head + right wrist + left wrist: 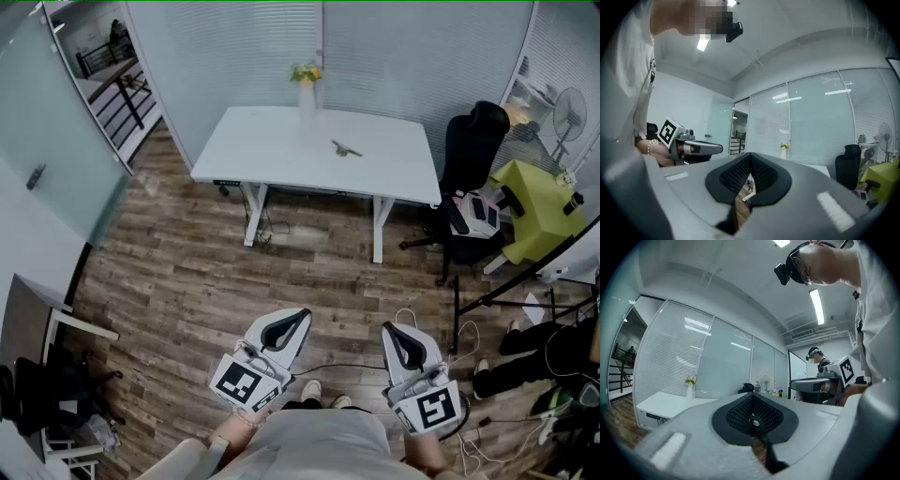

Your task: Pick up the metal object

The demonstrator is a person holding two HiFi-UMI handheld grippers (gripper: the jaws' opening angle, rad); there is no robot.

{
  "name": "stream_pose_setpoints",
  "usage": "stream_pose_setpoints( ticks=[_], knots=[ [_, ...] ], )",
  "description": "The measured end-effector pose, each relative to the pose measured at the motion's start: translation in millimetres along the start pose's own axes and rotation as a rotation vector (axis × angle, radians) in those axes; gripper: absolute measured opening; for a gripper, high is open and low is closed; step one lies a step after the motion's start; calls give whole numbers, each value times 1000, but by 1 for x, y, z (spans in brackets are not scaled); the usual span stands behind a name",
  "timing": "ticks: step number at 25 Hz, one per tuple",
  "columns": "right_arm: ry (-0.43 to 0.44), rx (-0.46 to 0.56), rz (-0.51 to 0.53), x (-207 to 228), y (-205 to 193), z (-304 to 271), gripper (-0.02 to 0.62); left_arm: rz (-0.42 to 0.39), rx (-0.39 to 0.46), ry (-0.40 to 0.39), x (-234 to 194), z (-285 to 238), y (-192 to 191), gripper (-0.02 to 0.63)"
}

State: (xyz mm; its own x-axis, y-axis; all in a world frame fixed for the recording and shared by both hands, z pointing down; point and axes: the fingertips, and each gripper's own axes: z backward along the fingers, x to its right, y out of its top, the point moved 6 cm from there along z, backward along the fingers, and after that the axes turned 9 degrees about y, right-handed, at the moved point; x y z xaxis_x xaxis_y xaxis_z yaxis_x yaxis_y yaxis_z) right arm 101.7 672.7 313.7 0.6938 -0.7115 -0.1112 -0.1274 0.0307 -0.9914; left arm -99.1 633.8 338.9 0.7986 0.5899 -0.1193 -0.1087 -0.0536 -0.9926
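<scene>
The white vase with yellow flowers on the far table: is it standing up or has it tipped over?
Upright: the white vase stands on its base on the white table, yellow flowers on top.

Ahead of you stood a white tabletop (272, 150) on white legs, well apart from where you were, resting on a wood-plank floor (187, 281). A small metal object (346, 148) lay flat right of the tabletop's middle. A pale vase (307, 94) with yellow flowers stood upright near the far edge, apart from it.
</scene>
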Motion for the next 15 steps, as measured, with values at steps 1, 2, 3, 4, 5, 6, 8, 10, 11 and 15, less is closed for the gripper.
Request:
stream_pose_setpoints(
  ticks=[1,2,3,4,5,6,8,10,11,15],
  knots=[
    [0,-2,-1,-2,0,-1,3,2,-2,-2,-1,2,-1,3],
    [0,-3,-2,-4,-1,-3,3,3,-4,-4,-2,3,-1,3],
    [-1,-3,-3,-6,-1,-4,3,4,-7,-6,-4,5,-2,3],
    [-2,-1,-4,-8,-2,-6,3,4,-11,-8,-6,7,-4,3],
    [-5,4,-4,-9,-2,-8,3,4,-15,-9,-8,8,-5,3],
    [-8,11,-3,-10,-3,-10,3,5,-18,-9,-11,8,-6,3],
    [-14,23,-6,-10,-2,-14,5,8,-21,-9,-16,8,-7,3],
    [-20,20,-10,-7,-2,-19,5,12,-24,-8,-22,7,-9,3],
    [-23,16,-14,-5,-4,-22,5,15,-27,-7,-24,5,-10,3],
    [-16,26,-49,12,-10,-35,5,21,-35,-12,-31,-13,-16,3]
  ],
)
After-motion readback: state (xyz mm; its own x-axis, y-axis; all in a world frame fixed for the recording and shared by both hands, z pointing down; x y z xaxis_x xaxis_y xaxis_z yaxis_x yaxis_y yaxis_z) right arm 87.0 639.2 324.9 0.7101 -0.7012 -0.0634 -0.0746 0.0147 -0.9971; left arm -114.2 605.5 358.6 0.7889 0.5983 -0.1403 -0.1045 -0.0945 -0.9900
